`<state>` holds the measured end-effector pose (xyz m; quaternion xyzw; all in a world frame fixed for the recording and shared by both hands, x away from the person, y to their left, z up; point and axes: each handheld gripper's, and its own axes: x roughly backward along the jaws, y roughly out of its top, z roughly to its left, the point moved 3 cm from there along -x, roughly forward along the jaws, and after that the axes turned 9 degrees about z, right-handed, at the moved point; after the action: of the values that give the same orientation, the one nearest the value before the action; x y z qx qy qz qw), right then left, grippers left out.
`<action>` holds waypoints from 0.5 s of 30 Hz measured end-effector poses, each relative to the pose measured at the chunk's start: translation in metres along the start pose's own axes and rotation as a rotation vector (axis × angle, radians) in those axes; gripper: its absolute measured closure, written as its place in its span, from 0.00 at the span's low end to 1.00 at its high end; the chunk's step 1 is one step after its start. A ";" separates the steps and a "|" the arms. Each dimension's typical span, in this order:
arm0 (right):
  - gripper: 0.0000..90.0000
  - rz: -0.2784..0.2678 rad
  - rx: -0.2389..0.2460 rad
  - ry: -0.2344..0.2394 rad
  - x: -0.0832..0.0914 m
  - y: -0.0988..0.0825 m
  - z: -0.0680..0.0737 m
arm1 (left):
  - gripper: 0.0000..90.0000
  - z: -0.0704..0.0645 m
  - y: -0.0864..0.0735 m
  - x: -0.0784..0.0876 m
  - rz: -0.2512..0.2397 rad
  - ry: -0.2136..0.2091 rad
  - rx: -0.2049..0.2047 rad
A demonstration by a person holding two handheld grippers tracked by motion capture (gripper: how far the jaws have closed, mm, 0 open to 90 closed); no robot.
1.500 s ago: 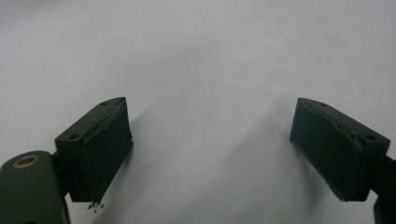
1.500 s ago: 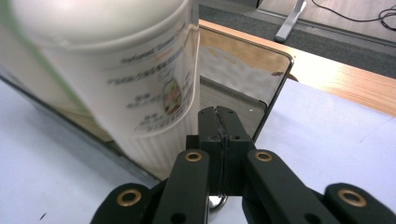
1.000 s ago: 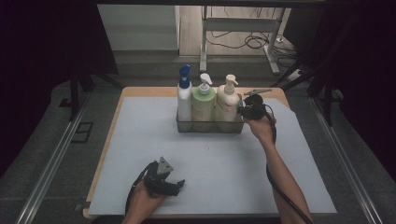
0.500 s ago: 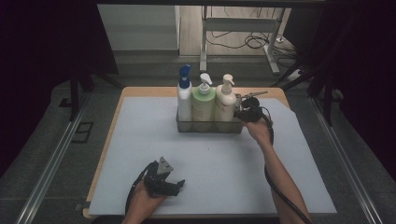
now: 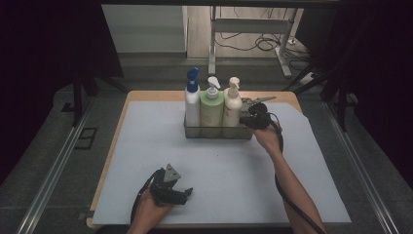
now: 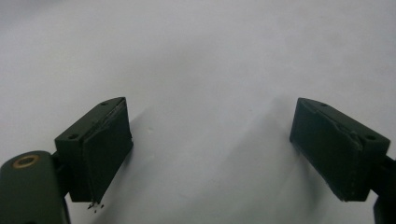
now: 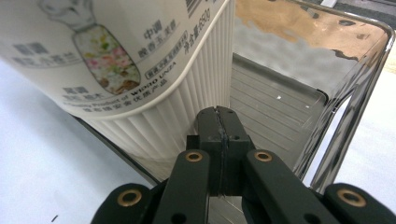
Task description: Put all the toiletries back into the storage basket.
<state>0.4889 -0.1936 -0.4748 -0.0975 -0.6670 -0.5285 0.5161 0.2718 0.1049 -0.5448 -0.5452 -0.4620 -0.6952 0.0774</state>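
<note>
Right gripper, jaws pressed together on the clear basket wall beside the cream bottle, likely to shift it. Left gripper rests spread, idle.

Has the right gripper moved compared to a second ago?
Yes. The right gripper has shifted slightly left, closer to the cream bottle in the wire basket, jaws shut.
</note>
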 end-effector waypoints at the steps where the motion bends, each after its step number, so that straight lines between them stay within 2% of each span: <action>1: 1.00 0.000 0.000 -0.001 0.001 0.000 0.000 | 0.14 0.000 0.000 0.000 0.000 0.000 0.000; 15: 1.00 0.008 0.016 0.010 0.005 -0.004 0.007 | 0.14 0.000 0.000 0.000 0.000 0.000 -0.001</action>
<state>0.4801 -0.1916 -0.4726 -0.0933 -0.6682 -0.5216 0.5222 0.2719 0.1049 -0.5448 -0.5453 -0.4617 -0.6953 0.0773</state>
